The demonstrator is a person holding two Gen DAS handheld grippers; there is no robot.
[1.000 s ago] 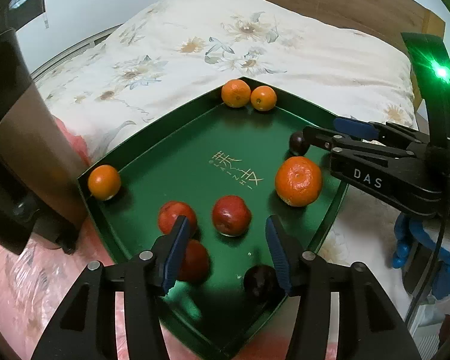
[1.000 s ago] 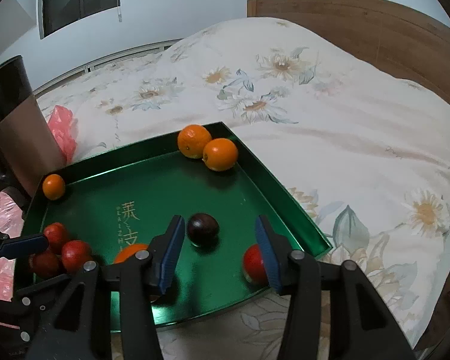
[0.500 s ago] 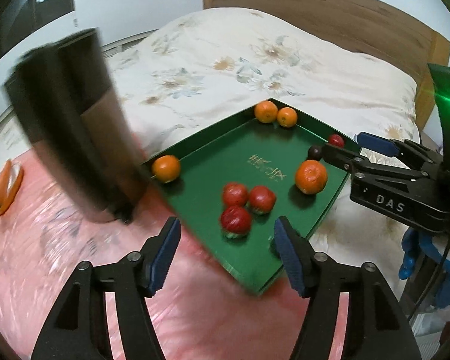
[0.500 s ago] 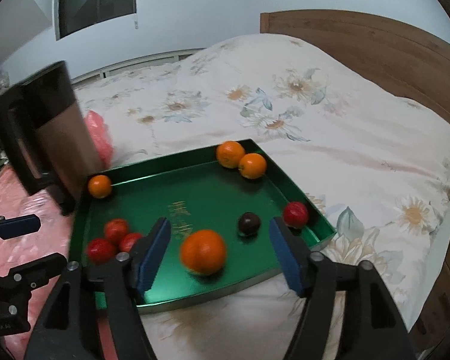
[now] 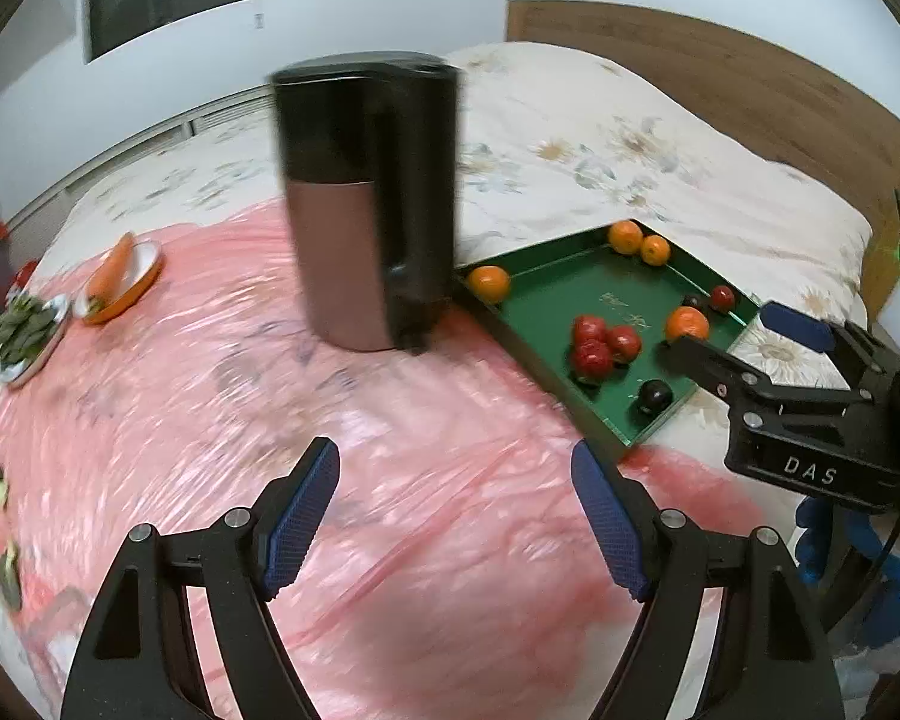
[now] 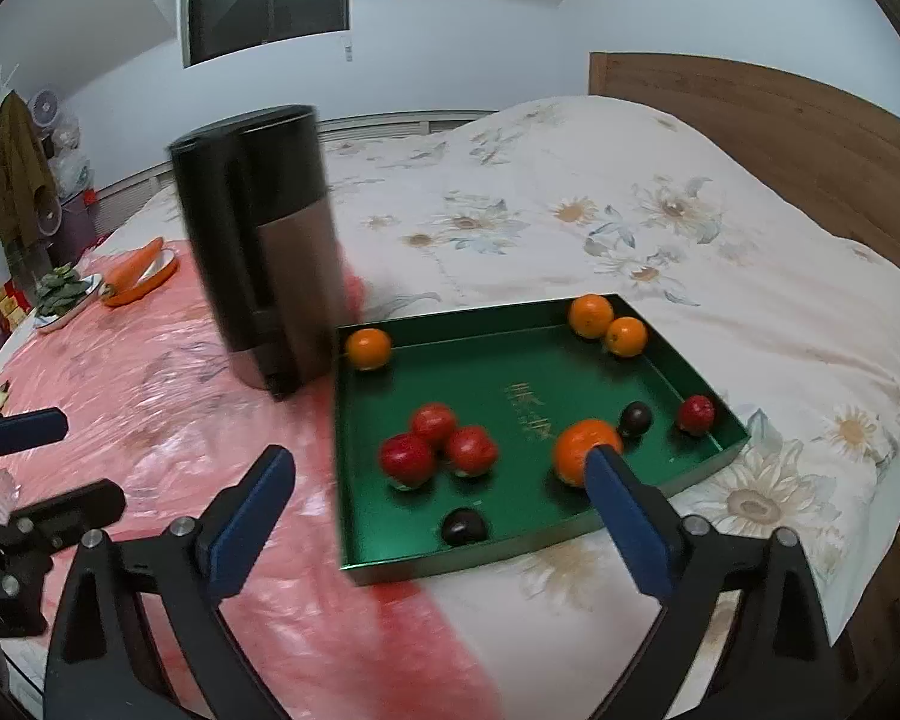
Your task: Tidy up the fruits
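A green tray lies on the bed; it also shows in the left wrist view. It holds three red fruits in a cluster, a big orange, two oranges in the far corner, one orange at the far left corner, two dark plums and a red fruit by the right wall. My right gripper is open and empty, above the tray's near edge. My left gripper is open and empty, over the pink sheet left of the tray.
A tall black and bronze canister stands on the pink plastic sheet beside the tray's left corner. Far left are a plate with a carrot and a dish of greens. A wooden headboard runs behind the floral bedding.
Both grippers have pulled back and up from the tray and opened wider. The left view has swung left over the pink sheet. The big orange and a plum have shifted in the tray.
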